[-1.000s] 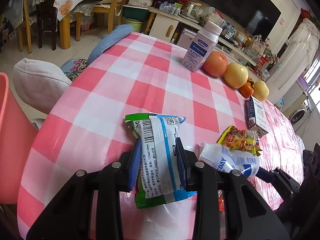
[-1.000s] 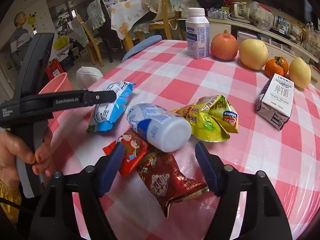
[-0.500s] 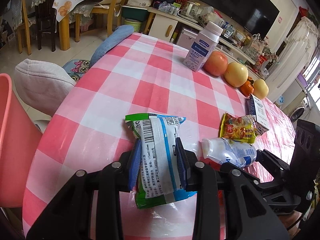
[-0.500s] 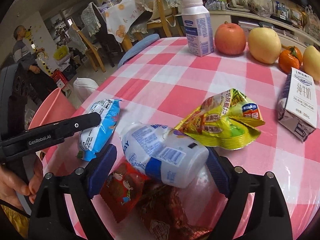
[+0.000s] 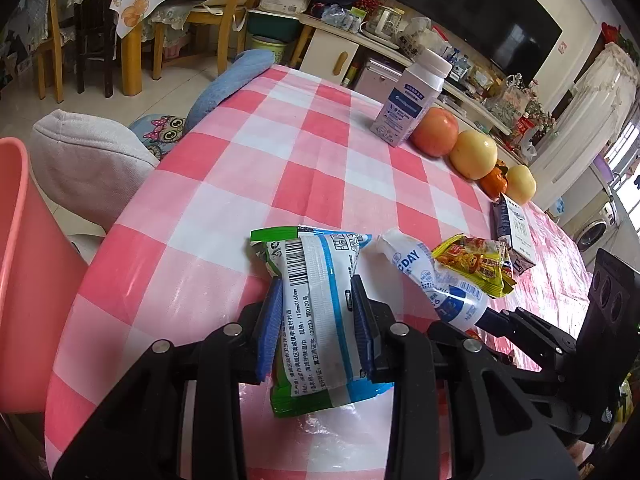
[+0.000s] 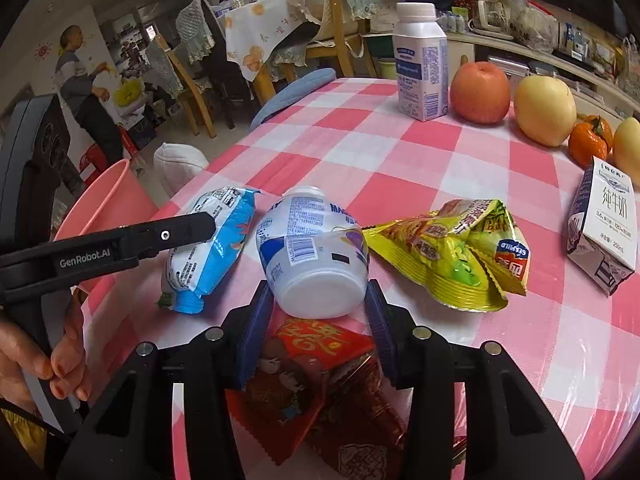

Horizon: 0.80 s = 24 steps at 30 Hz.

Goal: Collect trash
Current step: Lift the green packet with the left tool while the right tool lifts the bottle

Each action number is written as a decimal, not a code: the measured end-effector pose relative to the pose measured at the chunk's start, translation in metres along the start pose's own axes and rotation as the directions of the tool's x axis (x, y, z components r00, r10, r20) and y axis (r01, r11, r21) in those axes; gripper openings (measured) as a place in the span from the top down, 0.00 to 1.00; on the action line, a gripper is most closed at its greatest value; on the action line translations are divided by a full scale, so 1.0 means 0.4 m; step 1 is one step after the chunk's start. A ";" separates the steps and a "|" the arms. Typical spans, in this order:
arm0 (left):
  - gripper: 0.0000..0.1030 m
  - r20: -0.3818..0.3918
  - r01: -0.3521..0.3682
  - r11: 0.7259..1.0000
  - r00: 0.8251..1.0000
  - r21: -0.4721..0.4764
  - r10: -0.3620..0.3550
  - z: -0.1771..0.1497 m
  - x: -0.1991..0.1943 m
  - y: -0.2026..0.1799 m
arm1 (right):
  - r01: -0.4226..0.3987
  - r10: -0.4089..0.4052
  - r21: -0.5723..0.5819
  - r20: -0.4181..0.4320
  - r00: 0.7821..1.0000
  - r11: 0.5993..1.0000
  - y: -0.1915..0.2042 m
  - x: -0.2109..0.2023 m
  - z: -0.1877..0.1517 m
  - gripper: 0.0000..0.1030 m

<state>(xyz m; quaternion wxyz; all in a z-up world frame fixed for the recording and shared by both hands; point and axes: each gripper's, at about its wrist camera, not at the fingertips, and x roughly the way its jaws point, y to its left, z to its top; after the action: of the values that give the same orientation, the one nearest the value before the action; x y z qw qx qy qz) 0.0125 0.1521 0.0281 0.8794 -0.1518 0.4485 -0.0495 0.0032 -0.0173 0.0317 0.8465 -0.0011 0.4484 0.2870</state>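
While our left gripper (image 5: 316,320) clamps the blue-and-white wipes packet (image 5: 316,312) over the checked table (image 5: 280,152), our right gripper (image 6: 318,304) has just been closing, fingers (image 6: 256,320) now pinching the white drink bottle (image 6: 314,256) lying beside the yellow snack wrapper (image 6: 448,256).

"GenRobot.AI" marks the left gripper (image 6: 176,236); "250mL" marks the milk carton (image 6: 604,224).

Black grippers (image 6: 318,312), blue-padded fingers (image 5: 269,332), silver screws, white "GenRobot.AI" lettering.
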 end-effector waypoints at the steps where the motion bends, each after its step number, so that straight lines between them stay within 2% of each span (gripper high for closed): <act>1: 0.66 0.000 0.000 1.000 1.000 -0.001 0.000 0.000 0.000 0.001 | -0.008 0.008 -0.011 -0.003 1.000 1.000 0.006 -0.001 0.000 0.53; 3: 0.67 0.005 0.002 1.000 1.000 -0.004 -0.002 0.001 -0.005 0.005 | -0.013 0.013 -0.042 -0.003 1.000 0.999 0.023 -0.008 0.001 0.51; 4: 0.67 0.009 0.004 1.000 1.000 -0.007 -0.004 0.002 -0.009 0.009 | -0.014 0.014 -0.054 -0.008 1.000 0.998 0.028 -0.010 0.002 0.47; 5: 0.68 0.013 0.007 1.000 1.000 -0.011 -0.006 0.003 -0.013 0.013 | -0.010 0.010 -0.062 -0.012 1.000 0.998 0.033 -0.011 0.003 0.36; 6: 0.69 0.018 0.009 1.000 1.000 -0.017 -0.009 0.005 -0.018 0.019 | 0.007 -0.008 -0.068 -0.008 1.000 0.998 0.036 -0.011 0.003 0.29; 7: 0.69 0.021 0.010 1.000 1.000 -0.020 -0.010 0.006 -0.020 0.021 | 0.017 -0.018 -0.070 -0.007 1.000 0.997 0.038 -0.009 0.004 0.28; 16: 0.68 0.007 0.029 0.999 1.000 -0.026 -0.029 0.003 -0.022 0.034 | 0.095 -0.101 -0.107 -0.051 0.994 0.990 0.061 0.059 0.062 0.28; 19: 0.57 -0.015 0.008 1.000 1.000 -0.012 -0.008 -0.001 -0.014 0.029 | 0.124 -0.133 -0.120 -0.078 0.988 0.985 0.064 0.092 0.071 0.30; 21: 0.50 -0.027 -0.015 1.000 1.000 0.003 0.015 -0.003 -0.007 0.026 | 0.140 -0.150 -0.128 -0.069 0.986 0.982 0.064 0.100 0.071 0.40; 24: 0.43 -0.051 -0.023 1.000 0.998 -0.003 0.023 -0.007 0.009 0.029 | 0.137 -0.144 -0.113 -0.049 0.988 0.984 0.055 0.092 0.064 0.41</act>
<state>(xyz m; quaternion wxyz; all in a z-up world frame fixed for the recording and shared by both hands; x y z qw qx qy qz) 0.0117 0.1619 0.0202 0.8679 -0.1470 0.4726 -0.0422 0.0277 0.0254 0.0246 0.8501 -0.0874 0.4549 0.2507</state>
